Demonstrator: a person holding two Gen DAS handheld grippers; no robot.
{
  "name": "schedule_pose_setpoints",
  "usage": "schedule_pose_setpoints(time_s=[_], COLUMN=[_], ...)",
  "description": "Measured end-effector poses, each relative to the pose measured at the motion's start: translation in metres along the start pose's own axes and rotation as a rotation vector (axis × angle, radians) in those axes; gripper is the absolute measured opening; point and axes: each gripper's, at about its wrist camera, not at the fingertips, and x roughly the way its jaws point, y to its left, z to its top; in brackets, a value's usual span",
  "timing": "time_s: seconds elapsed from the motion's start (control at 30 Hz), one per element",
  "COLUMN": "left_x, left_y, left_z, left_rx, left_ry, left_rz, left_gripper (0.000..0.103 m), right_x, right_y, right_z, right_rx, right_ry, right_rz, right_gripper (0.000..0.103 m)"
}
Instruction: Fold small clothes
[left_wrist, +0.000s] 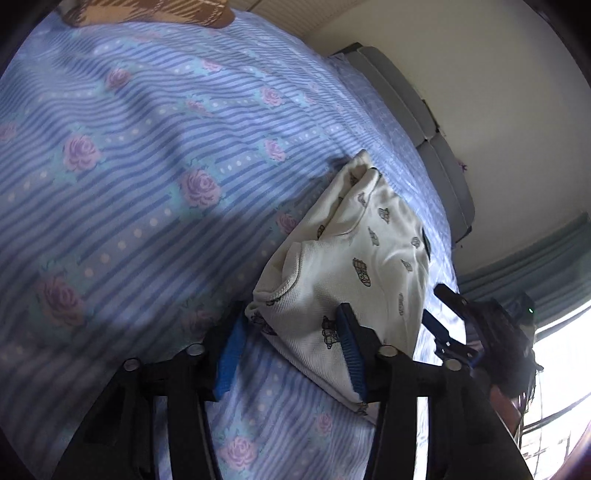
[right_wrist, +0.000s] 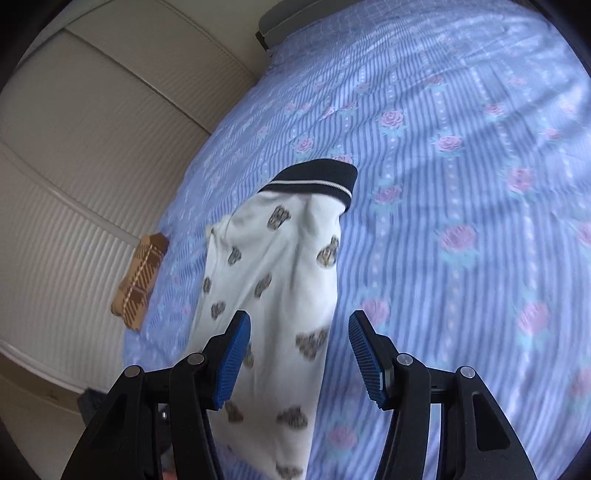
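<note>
My left gripper (left_wrist: 291, 347) stands part open astride the white printed garment (left_wrist: 354, 254) edge; my right gripper (right_wrist: 299, 354) stands open, gripping nothing, garment between its fingers.

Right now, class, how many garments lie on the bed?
2: a white printed garment in front of both tools, and a folded tan plaid one at the bed's far edge. Others may be hidden.
</note>
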Motion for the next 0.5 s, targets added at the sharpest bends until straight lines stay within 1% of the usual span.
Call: schedule_pose_setpoints(time_s=[0.03,0.17,0.23,0.3,0.37,0.43,0.47,0.5], left_x=[0.001,0.003,0.005,0.005,0.007,0.009,0.011,0.012], left_y=[0.000,-0.003,-0.004,-0.005,-0.006,-0.006,-0.006,-0.005], left_z=[0.000,0.000,0.000,0.000,0.001,0.000,0.001,0.002], left_rx=[-0.005,-0.007,-0.011,-0.013,-0.018,-0.013,-0.009,-0.008], left_ry=[0.000,-0.001,-0.005,-0.008,-0.017,-0.020,-0.016,-0.011], left_rz=[0.017,0.044,0.050,0.056,0.055,0.051,0.046,0.039], left_gripper=[0.039,0.038,0.038,0.038,0.038,0.029,0.027,0.022], right_x=[0.005,0.030,0.038,0.048,0.059,0.068,0.070,0.072], right_y=[-0.003,-0.013,-0.015,-0.015,-0.013,-0.009,-0.007,-0.007], right_z=[0.007,0.029,0.038,0.047,0.052,0.057,0.059,0.061], right_rx=[0.007,0.012,0.002,-0.007,-0.031,-0.061,-0.062,-0.055], right_ry=[0.011,0.065,0.076,0.098,0.134,0.147,0.149,0.149], right_rz=[0.002,0.034,0.050,0.081,0.107,0.125,0.133,0.141], right_gripper=[0.057,0.057,0.057,0.057,0.062,0.063,0.063,0.063])
